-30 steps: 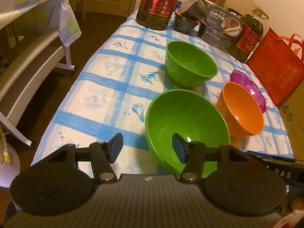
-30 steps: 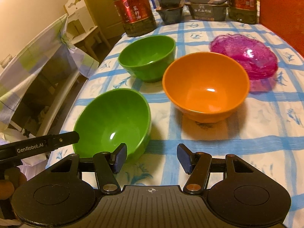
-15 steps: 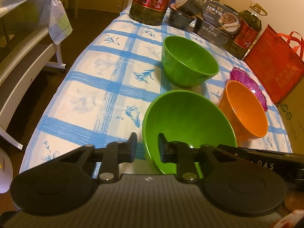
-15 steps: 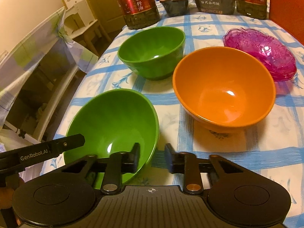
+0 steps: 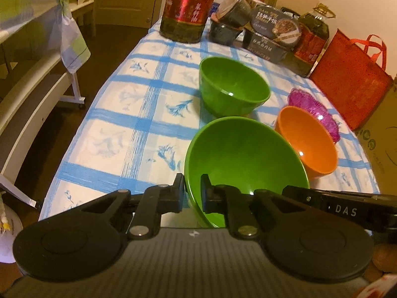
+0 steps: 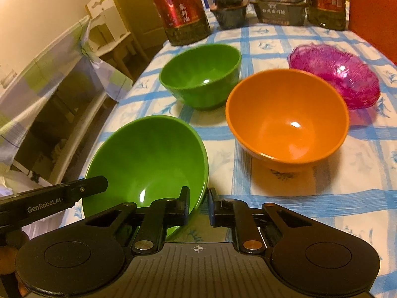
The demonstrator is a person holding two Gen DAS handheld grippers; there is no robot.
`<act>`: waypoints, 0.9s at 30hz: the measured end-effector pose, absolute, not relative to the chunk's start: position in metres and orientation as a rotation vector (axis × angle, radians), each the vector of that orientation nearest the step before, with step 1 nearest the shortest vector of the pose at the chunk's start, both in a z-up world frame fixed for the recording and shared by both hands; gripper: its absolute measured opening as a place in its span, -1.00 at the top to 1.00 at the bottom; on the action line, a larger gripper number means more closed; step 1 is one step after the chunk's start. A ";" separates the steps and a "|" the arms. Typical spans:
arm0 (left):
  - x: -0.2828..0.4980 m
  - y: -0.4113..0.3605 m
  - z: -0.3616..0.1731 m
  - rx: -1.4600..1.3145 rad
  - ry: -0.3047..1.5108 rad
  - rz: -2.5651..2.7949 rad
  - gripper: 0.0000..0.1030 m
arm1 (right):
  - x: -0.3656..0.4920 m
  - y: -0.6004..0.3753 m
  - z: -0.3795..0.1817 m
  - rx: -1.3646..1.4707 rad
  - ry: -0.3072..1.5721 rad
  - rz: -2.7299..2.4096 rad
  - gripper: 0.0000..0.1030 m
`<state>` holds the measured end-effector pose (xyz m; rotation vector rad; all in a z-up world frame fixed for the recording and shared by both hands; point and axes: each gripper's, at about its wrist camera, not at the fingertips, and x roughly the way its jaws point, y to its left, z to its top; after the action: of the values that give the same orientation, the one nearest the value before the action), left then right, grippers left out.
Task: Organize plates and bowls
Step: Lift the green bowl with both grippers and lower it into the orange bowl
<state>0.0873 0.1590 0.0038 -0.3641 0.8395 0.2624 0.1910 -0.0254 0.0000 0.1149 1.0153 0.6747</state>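
A near green bowl (image 5: 245, 154) (image 6: 148, 159) sits tilted at the table's front. My left gripper (image 5: 192, 188) is shut on its left rim. My right gripper (image 6: 198, 204) is shut on its right rim. A second green bowl (image 5: 233, 89) (image 6: 201, 74) stands farther back. An orange bowl (image 5: 307, 136) (image 6: 287, 119) stands to the right, and a purple glass dish (image 5: 315, 109) (image 6: 335, 72) lies behind it.
The table has a blue-checked cloth (image 5: 139, 124). Oil bottles (image 5: 188, 7) (image 6: 181, 10) and dark food boxes (image 5: 270, 32) line the far edge. A red bag (image 5: 347, 79) stands at the right. A white rack with cloth (image 5: 37, 69) stands left of the table.
Both grippers closed from open onto opposite rims of the near green bowl. The bowl now looks tilted and slightly raised.
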 end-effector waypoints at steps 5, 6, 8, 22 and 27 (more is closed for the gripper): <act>0.092 0.146 0.026 -0.352 0.814 0.234 0.77 | 0.190 -0.043 0.023 0.136 0.980 0.656 0.71; 0.095 0.143 0.031 -0.350 0.810 0.229 0.77 | 0.191 -0.047 0.028 0.141 0.973 0.650 0.71; 0.101 0.136 0.038 -0.338 0.800 0.219 0.77 | 0.193 -0.053 0.037 0.143 0.957 0.637 0.71; 0.177 0.089 0.055 -0.330 0.789 0.128 0.77 | 0.244 -0.108 0.064 0.155 0.894 0.537 0.71; 0.207 0.076 0.045 -0.320 0.807 0.106 0.77 | 0.267 -0.122 0.058 0.156 0.898 0.504 0.71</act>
<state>0.2068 0.0762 0.0454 -0.3203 0.8069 0.1064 0.2671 -0.1222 0.0582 0.1565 0.8977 0.5041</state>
